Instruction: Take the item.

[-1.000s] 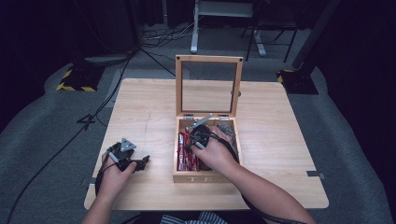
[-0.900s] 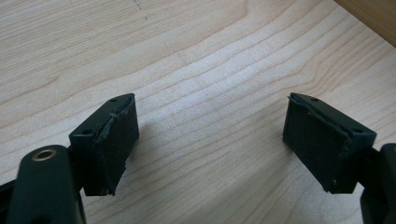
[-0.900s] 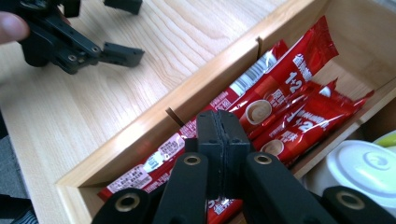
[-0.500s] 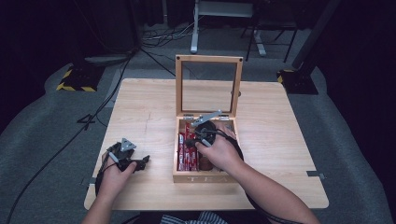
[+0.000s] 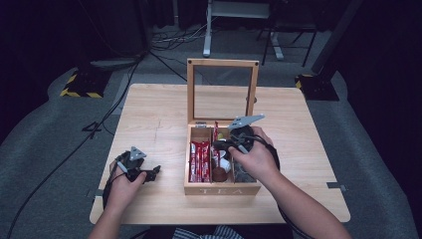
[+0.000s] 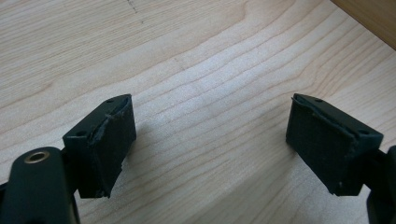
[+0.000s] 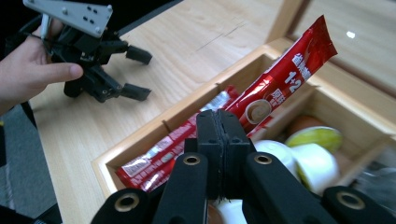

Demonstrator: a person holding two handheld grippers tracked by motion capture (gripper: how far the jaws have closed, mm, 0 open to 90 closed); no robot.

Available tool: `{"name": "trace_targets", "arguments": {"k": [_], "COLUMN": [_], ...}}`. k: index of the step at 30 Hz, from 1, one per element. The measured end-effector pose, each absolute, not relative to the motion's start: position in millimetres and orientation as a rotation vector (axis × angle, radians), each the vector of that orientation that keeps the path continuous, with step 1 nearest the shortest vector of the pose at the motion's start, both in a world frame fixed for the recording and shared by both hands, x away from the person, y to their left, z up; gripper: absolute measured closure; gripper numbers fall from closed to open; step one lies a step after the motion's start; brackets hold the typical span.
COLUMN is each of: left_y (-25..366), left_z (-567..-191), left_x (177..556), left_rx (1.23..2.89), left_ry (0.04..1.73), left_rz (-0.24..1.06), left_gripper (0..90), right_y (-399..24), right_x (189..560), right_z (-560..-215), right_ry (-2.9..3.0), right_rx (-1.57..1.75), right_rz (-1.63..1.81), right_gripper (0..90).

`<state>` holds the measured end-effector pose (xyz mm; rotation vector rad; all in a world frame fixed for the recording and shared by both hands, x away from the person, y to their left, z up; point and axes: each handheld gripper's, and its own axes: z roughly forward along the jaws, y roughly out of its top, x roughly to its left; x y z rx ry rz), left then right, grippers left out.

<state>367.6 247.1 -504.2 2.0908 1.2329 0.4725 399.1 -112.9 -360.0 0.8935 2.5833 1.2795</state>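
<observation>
A wooden tea box (image 5: 221,190) stands open in the middle of the table, its glass-framed lid (image 5: 222,62) upright. My right gripper (image 5: 222,145) hovers over the box, shut on the lower end of a red coffee stick packet (image 5: 216,130). In the right gripper view the packet (image 7: 285,77) slants up and away from the closed jaws of my right gripper (image 7: 222,125). More red packets (image 5: 200,162) lie in the box's left compartment. My left gripper (image 5: 152,172) rests on the table left of the box, open, with bare wood between the jaws of the left gripper (image 6: 210,140).
White and yellow-topped pods (image 7: 308,158) and a brown pod (image 5: 219,174) fill the box's middle compartment. The left gripper (image 7: 139,73) and the hand holding it lie beyond the box's left wall. The table's front edge (image 5: 219,219) is close to the box.
My right gripper has risen and shifted right, lifting the red packet up out of the box. The left gripper has stayed put.
</observation>
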Motion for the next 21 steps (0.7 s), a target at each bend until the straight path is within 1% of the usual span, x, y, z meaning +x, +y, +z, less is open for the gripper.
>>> {"name": "trace_targets", "arguments": {"k": [11,21], "left_y": [247,246], "left_z": [-504,-504], "left_x": [368,368], "left_rx": [2.088,2.088], "left_ry": [1.237,1.236], "left_rz": [0.471,0.471], "left_gripper": [16.0,16.0], "right_y": [-167,-203], "right_x": [394,390], "right_z": [-348,-343], "right_ry": [2.472,2.426], "right_rx": [0.916,0.943], "right_rz": [1.276,1.314], "right_gripper": [89.6,89.6]}}
